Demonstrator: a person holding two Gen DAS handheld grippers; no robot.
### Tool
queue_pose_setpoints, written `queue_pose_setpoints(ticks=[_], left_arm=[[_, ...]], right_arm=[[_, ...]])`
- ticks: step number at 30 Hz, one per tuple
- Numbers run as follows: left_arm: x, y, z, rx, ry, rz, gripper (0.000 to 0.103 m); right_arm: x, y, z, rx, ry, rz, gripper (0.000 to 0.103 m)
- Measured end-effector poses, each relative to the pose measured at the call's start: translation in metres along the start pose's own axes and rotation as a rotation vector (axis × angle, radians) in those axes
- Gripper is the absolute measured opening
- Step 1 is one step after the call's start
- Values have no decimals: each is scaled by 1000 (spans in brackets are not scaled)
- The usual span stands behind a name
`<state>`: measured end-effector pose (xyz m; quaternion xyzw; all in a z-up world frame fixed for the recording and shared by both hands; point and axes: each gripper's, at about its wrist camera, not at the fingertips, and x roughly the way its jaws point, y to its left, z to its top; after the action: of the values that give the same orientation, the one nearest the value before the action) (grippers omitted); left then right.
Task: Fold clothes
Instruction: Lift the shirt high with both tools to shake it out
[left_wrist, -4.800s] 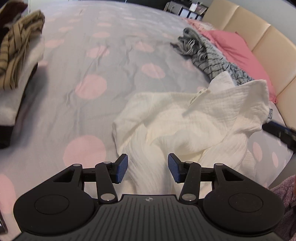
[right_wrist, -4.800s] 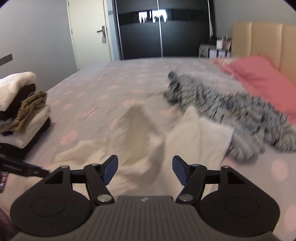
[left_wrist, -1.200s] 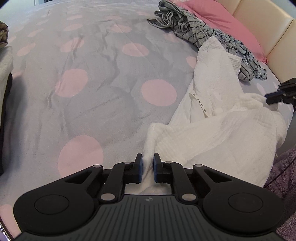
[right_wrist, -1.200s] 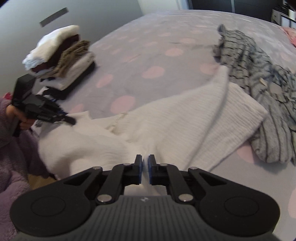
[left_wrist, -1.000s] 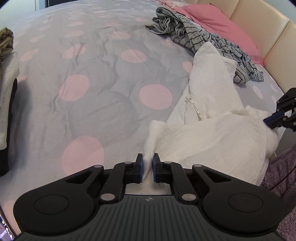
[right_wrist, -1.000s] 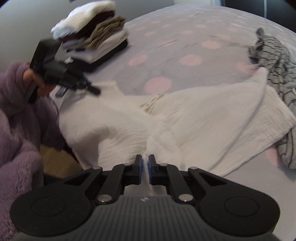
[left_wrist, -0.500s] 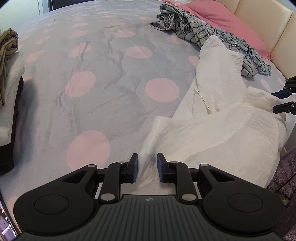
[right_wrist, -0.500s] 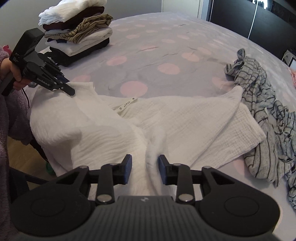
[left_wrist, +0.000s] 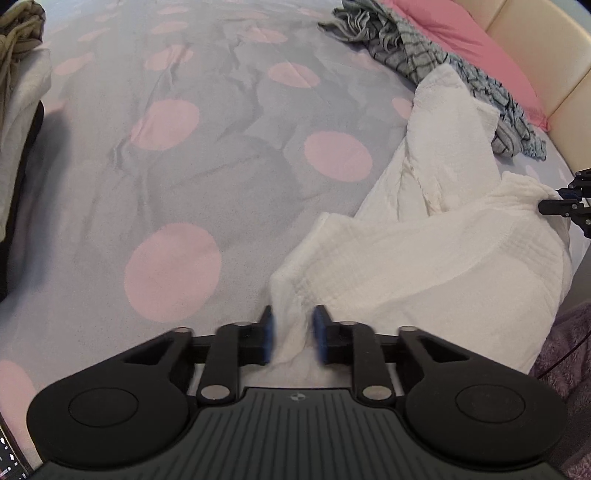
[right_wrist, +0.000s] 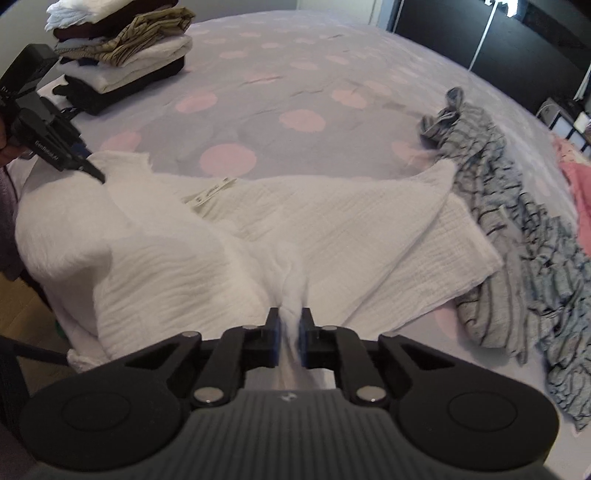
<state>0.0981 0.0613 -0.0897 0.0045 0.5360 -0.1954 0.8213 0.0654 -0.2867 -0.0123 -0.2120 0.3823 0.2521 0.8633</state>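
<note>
- Bed (left_wrist: 229, 74) with a grey cover dotted pink.
- Cream padded headboard (left_wrist: 532, 48) at its far right corner.
- Dark glossy wardrobe (right_wrist: 517, 40) beyond the bed.

White garment (right_wrist: 332, 236): crinkled matt cloth; bedsheet (left_wrist: 207, 177): smooth matt fabric.

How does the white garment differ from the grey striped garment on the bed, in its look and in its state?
The white garment is plain and crinkled in texture; the grey striped garment bears dark lines. The white one lies partly spread near the bed's edge, with the right gripper shut on a bunched fold and the left gripper open around another; the striped one lies crumpled, with neither gripper on it. Both are unfolded and rest on the dotted bedsheet, touching each other.
</note>
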Motion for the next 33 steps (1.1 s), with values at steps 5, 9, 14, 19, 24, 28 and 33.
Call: queue_pose_setpoints(ticks=[5, 9, 14, 19, 24, 28, 33], left_arm=[[-50, 0, 10, -50, -187, 3, 3], [-118, -5, 25, -81, -402, -9, 2], [-219, -28, 42, -48, -685, 13, 2], [-319, -74, 53, 70, -951, 76, 1], [-401, -128, 44, 192, -1175, 106, 1], [-441, -169, 31, 281, -1260, 65, 1], [-454, -205, 25, 354, -1249, 30, 1]], right_arm=[[-39, 2, 19, 6, -150, -143, 9], [-70, 3, 34, 10, -269, -257, 9], [-118, 8, 59, -2, -429, -404, 9], [-196, 22, 99, -61, -614, -570, 9], [-282, 25, 131, -22, -799, -707, 9], [-333, 32, 137, 7, -923, -820, 9], [-362, 13, 136, 130, -944, -892, 8]])
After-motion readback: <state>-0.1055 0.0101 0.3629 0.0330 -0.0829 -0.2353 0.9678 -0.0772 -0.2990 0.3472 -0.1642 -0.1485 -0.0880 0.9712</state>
